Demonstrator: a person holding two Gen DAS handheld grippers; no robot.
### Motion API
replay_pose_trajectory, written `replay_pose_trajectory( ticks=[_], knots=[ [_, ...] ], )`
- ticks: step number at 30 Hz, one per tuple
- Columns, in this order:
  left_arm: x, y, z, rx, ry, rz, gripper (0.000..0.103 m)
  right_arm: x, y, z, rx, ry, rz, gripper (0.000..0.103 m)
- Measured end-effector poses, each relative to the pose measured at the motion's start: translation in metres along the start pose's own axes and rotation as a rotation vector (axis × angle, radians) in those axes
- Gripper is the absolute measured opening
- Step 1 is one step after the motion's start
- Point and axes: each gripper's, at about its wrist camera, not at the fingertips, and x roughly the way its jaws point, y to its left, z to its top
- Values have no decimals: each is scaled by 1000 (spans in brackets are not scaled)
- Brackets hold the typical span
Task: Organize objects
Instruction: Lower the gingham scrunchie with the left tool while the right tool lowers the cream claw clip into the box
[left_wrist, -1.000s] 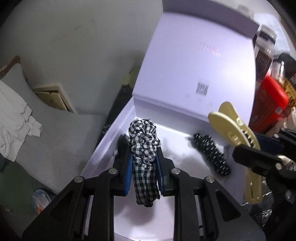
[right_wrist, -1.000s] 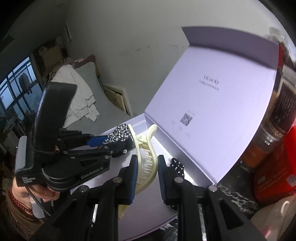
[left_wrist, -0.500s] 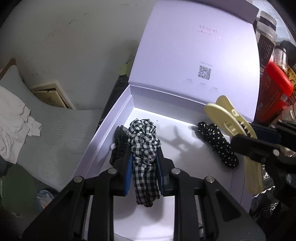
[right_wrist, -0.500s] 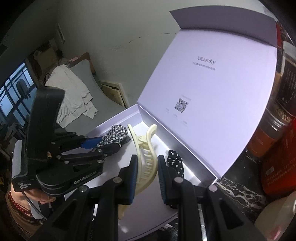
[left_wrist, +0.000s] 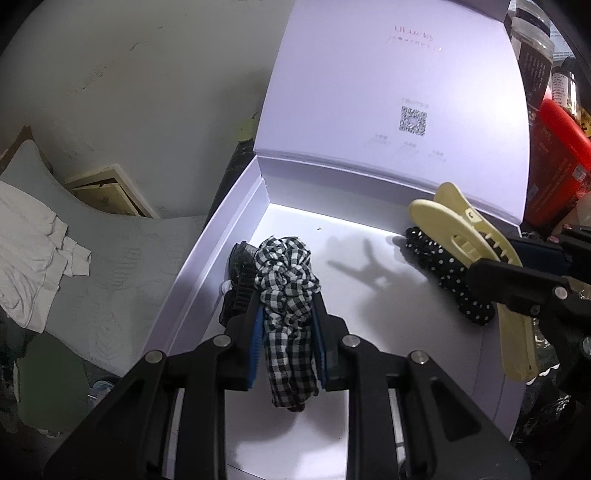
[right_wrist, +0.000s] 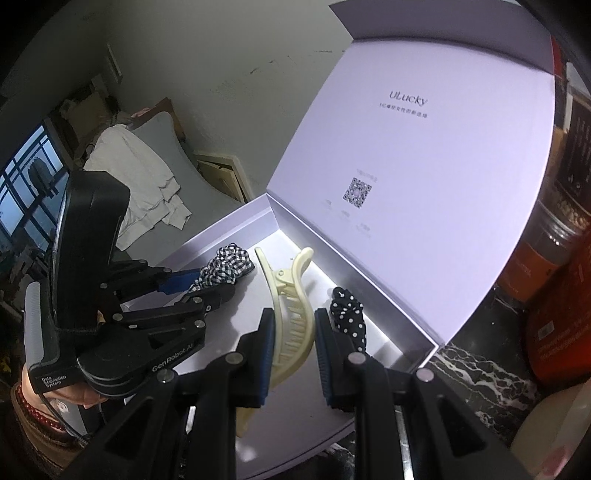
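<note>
The left tool (left_wrist: 287, 334) is clamped on a checked scrunchie (left_wrist: 286, 280) above the floor of the open white box (left_wrist: 207, 266). It is soft, light fabric that bunches, best pinched mid-loop as here. The right tool (right_wrist: 293, 341) grips a cream claw clip (right_wrist: 291, 314) over the same box; rigid, smooth plastic, likely slippery, so holding its body near the hinge seems safest.

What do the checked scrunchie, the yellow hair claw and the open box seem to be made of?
Checked scrunchie: soft woven fabric, matte; it bunches into gathered folds.
Yellow hair claw: likely hard plastic, smooth with a slight sheen; moulded teeth and a hinge.
Open box: probably rigid cardboard, matte pale lilac-white; straight thin walls, printed lid.
</note>
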Motion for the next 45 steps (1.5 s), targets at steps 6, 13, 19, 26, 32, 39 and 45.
replay_pose_trajectory(
  ticks=[6, 13, 19, 26, 32, 39, 45],
  knots=[
    [6, 0, 1, 24, 15, 7, 21, 15, 1, 4, 12, 26, -10, 21],
    [10, -9, -4, 54, 26, 10, 21, 31, 4, 9, 21, 52, -29, 21],
    [16, -13, -4, 54, 59, -20, 22, 45, 1, 8, 34, 68, -52, 21],
    [13, -8, -3, 45, 58, -28, 24, 53, -3, 8, 58, 79, -68, 21],
    [14, -11, 2, 40, 53, -20, 33, 52, -5, 6, 67, 79, -72, 28],
    [5, -11, 3, 34, 28, -2, 39, 41, -1, 7, 52, 54, -79, 34],
    [-9, -12, 7, 43, -6, 22, 43, 27, 4, 9, 43, 32, -86, 34]
  ],
)
